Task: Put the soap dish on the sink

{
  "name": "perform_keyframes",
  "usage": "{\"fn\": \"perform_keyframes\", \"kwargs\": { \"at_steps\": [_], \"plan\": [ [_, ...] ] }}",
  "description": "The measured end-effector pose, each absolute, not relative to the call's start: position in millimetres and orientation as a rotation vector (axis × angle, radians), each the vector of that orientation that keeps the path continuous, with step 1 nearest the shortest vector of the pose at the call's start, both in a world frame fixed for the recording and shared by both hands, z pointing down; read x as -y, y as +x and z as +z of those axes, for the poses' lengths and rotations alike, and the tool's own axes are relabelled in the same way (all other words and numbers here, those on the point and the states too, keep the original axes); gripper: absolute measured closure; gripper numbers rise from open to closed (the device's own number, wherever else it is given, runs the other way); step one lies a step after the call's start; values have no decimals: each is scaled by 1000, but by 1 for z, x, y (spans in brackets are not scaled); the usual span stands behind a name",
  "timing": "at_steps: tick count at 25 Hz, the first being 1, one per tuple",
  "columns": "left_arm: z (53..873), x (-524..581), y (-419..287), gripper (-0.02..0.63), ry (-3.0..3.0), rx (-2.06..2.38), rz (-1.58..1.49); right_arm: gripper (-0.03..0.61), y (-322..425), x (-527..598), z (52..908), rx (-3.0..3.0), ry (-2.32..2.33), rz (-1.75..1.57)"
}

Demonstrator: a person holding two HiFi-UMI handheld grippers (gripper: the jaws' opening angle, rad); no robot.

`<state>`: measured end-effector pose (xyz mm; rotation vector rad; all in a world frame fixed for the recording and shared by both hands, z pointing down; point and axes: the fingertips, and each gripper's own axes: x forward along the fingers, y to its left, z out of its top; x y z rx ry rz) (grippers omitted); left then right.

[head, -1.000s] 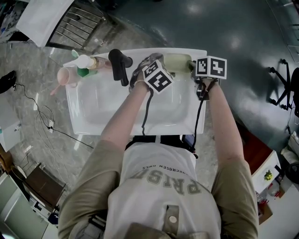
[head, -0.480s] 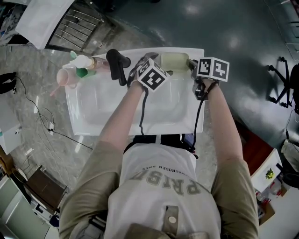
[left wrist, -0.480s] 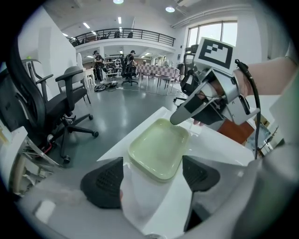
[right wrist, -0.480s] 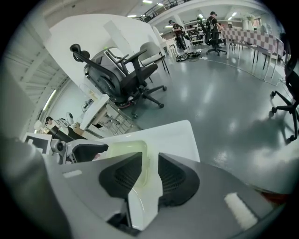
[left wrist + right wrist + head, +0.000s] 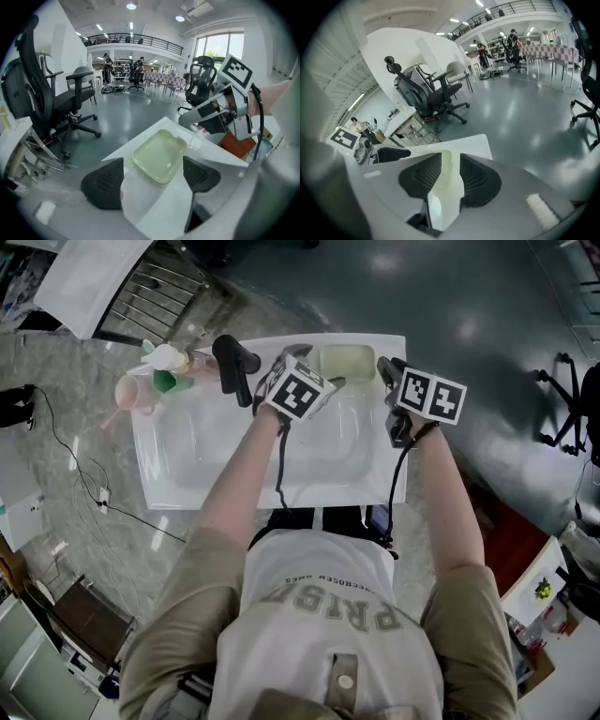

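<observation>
The left hand-held gripper [image 5: 152, 177] has let go: its two dark jaws stand wide apart and hold nothing. Just past them lies the pale green soap dish [image 5: 159, 155]. It sits flat on the back rim of the white sink [image 5: 169, 486], near the far right corner. The jaws are close to the dish but do not touch it.

The right hand-held gripper [image 5: 451, 174] is at the other side of the dish. Its jaws are opening. A bit of the dish's green edge shows in the narrow gap between them, but the pads do not squeeze it, so this one holds nothing too. In the head view its tip is just beside the right end of the dish.

Each hand-held gripper has a cube with black and white squares on it, and a black cord runs back along each arm.

To the left of the dish, a black tap [image 5: 234, 369] stands on the back rim. Further left, at the back left corner, are a pink cup [image 5: 131, 393], a green thing [image 5: 167, 382] and a white bottle top [image 5: 165, 358], all close together.

Beyond the sink is a dark shiny floor [image 5: 122, 122]. A black office chair [image 5: 70, 101] stands there, well away from the sink.
</observation>
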<state>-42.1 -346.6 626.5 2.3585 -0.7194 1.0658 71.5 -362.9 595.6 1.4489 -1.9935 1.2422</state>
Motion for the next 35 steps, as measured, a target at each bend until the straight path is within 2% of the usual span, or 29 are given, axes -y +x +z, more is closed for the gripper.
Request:
{"fn": "perform_keyframes", "kwargs": {
  "at_steps": [10,13,17,20,24,27,32,35],
  "plan": [
    [553,343,-50,199,2352,975,689,402,83,352,520,2256,1702,793],
    [527,333,-54,199,2386,1068,592,402,82,340,496,2311,1725,655],
    [486,311,-59,233,2452,1177,484,412,78,313,457,2383,1718,446],
    [460,295,-64,252,2508,1249,436,451,78,293,429,2429,1744,310],
    [424,275,-79,328,2562,1397,358,495,76,265,400,2458,1754,196],
    [396,260,-94,425,2602,1558,304,517,76,244,381,2467,1771,121],
    [371,240,-104,505,2638,1661,251,541,78,217,364,2473,1790,78],
    [363,229,-108,521,2648,1699,222,553,80,203,356,2469,1814,65]
  ]
}}
